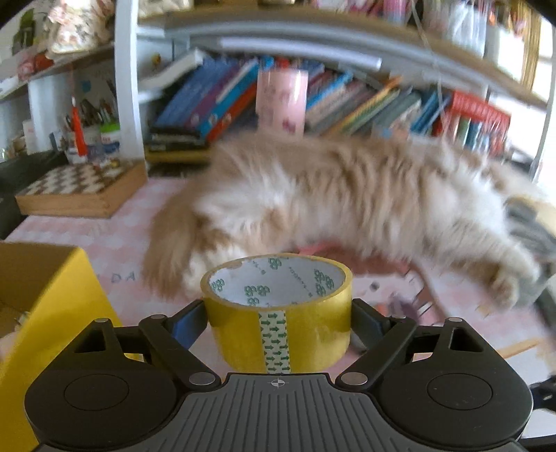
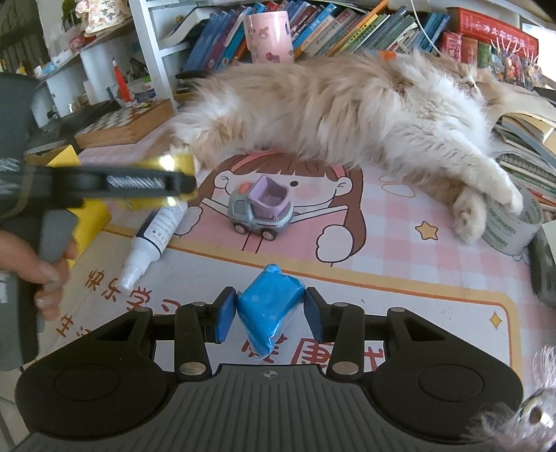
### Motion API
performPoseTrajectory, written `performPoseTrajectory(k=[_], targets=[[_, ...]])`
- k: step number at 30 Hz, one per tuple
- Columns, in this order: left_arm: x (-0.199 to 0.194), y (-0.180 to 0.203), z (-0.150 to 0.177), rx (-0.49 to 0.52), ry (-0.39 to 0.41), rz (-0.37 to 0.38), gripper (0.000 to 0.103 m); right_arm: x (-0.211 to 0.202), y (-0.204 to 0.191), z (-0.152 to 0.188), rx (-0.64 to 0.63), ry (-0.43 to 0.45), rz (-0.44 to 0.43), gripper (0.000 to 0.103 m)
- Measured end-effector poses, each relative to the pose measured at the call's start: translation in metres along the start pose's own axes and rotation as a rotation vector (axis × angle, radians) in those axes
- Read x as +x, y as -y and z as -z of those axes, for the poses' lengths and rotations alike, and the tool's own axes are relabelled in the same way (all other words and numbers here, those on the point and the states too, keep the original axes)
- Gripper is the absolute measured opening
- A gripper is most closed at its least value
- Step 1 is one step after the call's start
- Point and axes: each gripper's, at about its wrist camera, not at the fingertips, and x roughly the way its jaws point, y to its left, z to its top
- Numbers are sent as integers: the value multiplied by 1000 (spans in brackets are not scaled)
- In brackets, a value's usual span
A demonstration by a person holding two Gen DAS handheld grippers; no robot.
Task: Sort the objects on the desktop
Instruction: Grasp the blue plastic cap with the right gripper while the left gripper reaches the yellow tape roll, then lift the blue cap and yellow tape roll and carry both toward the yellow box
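The tape roll (image 1: 278, 306) carries a white strip of green arrows down its outer face and green clover-like logos with a line of small print, too fine to read, on its white inner core. On the mat (image 2: 347, 278) large red Chinese characters run along the near edge, among them 学 and 习 at the left and 健康 by the right gripper (image 2: 270, 314), and in the left wrist view faint letters "DA" show on it beside the yellow box (image 1: 52, 295). The grey tape roll (image 2: 514, 226) under the cat's paw bears repeated green lettering that cannot be made out, and the print on the white bottle (image 2: 156, 233) and the book spines (image 2: 347, 31) is too small to read.
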Motion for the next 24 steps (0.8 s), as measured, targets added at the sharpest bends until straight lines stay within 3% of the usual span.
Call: performPoseTrajectory(k=[13, 24], targets=[[-86, -7, 14, -4, 93, 44, 90, -16, -13, 4, -5, 28, 8, 40], [-131, -24, 36, -30, 124, 66, 90, -32, -38, 11, -22, 54, 16, 40]])
